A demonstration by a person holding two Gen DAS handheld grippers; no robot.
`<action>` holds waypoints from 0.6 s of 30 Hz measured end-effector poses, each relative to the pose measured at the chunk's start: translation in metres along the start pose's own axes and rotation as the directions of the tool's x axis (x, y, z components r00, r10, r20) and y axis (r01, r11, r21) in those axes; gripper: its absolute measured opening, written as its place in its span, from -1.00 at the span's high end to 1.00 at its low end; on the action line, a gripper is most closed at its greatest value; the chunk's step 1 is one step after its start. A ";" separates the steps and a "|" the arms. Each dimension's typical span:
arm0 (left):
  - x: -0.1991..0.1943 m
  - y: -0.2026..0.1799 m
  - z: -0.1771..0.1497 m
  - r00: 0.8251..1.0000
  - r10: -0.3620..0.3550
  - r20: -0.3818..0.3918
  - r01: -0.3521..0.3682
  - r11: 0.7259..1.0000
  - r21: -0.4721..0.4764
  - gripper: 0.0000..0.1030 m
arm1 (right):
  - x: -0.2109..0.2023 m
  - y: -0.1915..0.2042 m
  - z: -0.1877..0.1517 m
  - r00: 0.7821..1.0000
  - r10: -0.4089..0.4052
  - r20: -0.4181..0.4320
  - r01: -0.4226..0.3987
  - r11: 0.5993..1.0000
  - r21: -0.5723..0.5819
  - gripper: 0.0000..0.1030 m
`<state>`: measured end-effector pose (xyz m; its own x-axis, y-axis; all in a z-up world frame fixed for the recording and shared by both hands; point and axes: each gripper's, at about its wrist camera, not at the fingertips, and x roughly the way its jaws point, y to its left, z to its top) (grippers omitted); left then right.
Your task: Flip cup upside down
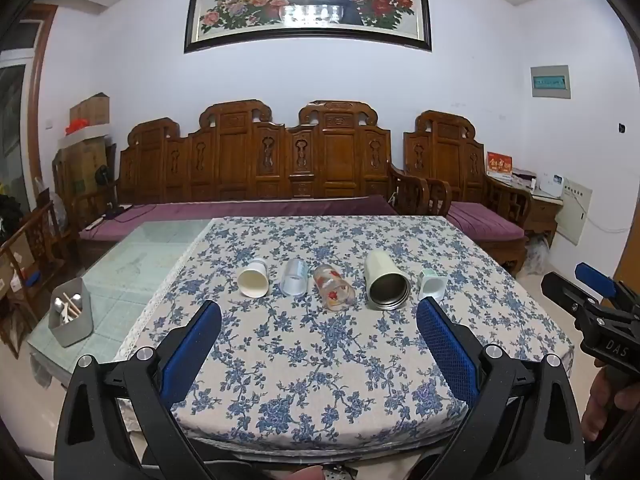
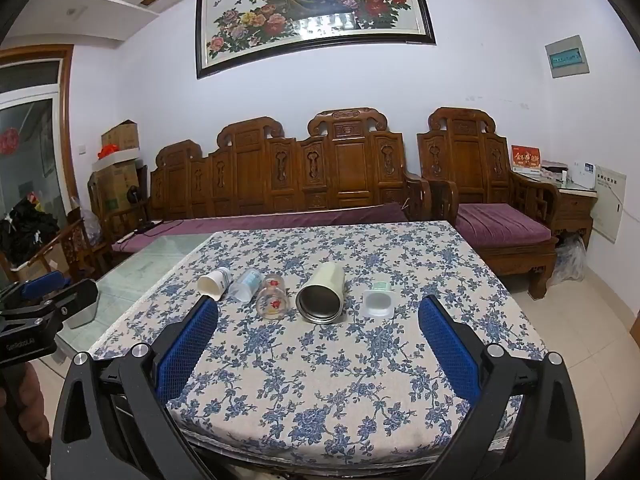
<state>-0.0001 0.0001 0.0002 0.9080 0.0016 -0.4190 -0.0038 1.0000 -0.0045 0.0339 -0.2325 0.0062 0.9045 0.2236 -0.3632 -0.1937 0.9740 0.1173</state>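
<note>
Several cups lie on their sides in a row on the floral tablecloth (image 1: 320, 360), mouths toward me: a white paper cup (image 1: 253, 279), a clear plastic cup (image 1: 295, 277), a glass with red leaves (image 1: 334, 288), a pale green steel tumbler (image 1: 386, 285) and a small mint cup (image 1: 432, 283). In the right wrist view they show as paper cup (image 2: 214, 282), clear cup (image 2: 247, 284), glass (image 2: 272, 296), tumbler (image 2: 321, 294) and mint cup (image 2: 378, 299). My left gripper (image 1: 318, 322) is open and empty, short of the row. My right gripper (image 2: 318, 320) is open and empty, also short of it.
A grey holder with chopsticks (image 1: 71, 316) stands on the bare glass tabletop (image 1: 132, 264) at the left. A carved wooden sofa with purple cushions (image 1: 256, 168) stands behind the table. The right gripper's body (image 1: 596, 316) shows at the right edge of the left view.
</note>
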 end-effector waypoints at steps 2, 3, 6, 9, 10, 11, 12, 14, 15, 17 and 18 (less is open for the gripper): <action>0.000 0.001 0.000 1.000 0.001 0.002 -0.001 1.000 -0.002 -0.83 | 0.000 0.000 0.000 1.000 -0.001 -0.004 0.001 1.000 -0.001 -0.95; 0.000 0.001 0.000 1.000 0.001 0.003 -0.001 1.000 -0.003 -0.83 | 0.000 0.000 0.000 1.000 -0.001 -0.006 0.001 1.000 0.000 -0.95; 0.000 0.002 0.001 1.000 0.000 0.004 0.000 1.000 -0.005 -0.83 | 0.001 0.000 0.000 1.000 -0.001 -0.006 0.001 1.000 0.000 -0.95; -0.004 0.000 -0.003 1.000 -0.001 0.008 0.001 1.000 -0.002 -0.83 | 0.001 0.000 0.000 1.000 0.000 -0.007 0.000 1.000 0.000 -0.95; 0.000 0.000 -0.001 1.000 -0.001 0.006 0.001 1.000 0.000 -0.83 | 0.000 0.000 0.000 1.000 0.000 -0.006 0.000 1.000 0.000 -0.95; 0.000 0.000 -0.001 1.000 -0.003 0.006 0.003 1.000 -0.001 -0.83 | 0.000 0.000 0.000 1.000 0.000 -0.006 0.000 1.000 -0.001 -0.95; 0.000 -0.001 -0.002 1.000 -0.003 0.006 0.003 1.000 -0.001 -0.83 | 0.000 0.000 0.000 1.000 0.000 -0.006 0.000 1.000 -0.001 -0.95; -0.001 -0.001 -0.001 1.000 -0.001 0.008 0.001 1.000 0.001 -0.83 | 0.000 0.001 0.001 1.000 -0.001 -0.005 0.001 1.000 -0.001 -0.95; -0.001 -0.001 -0.001 1.000 -0.001 0.008 0.001 1.000 0.000 -0.83 | -0.001 0.001 0.001 1.000 -0.001 -0.005 0.001 1.000 -0.002 -0.95; -0.001 -0.001 -0.001 1.000 0.000 0.009 0.000 1.000 0.000 -0.83 | -0.001 0.001 0.001 1.000 -0.002 -0.004 0.002 1.000 -0.003 -0.95; -0.001 -0.001 -0.001 1.000 -0.001 0.009 0.001 1.000 0.000 -0.83 | -0.001 0.001 0.001 1.000 -0.002 -0.004 0.002 1.000 -0.004 -0.95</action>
<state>-0.0013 -0.0012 -0.0005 0.9118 0.0011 -0.4105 -0.0033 1.0000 -0.0048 0.0332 -0.2316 0.0077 0.9035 0.2219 -0.3667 -0.1934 0.9746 0.1132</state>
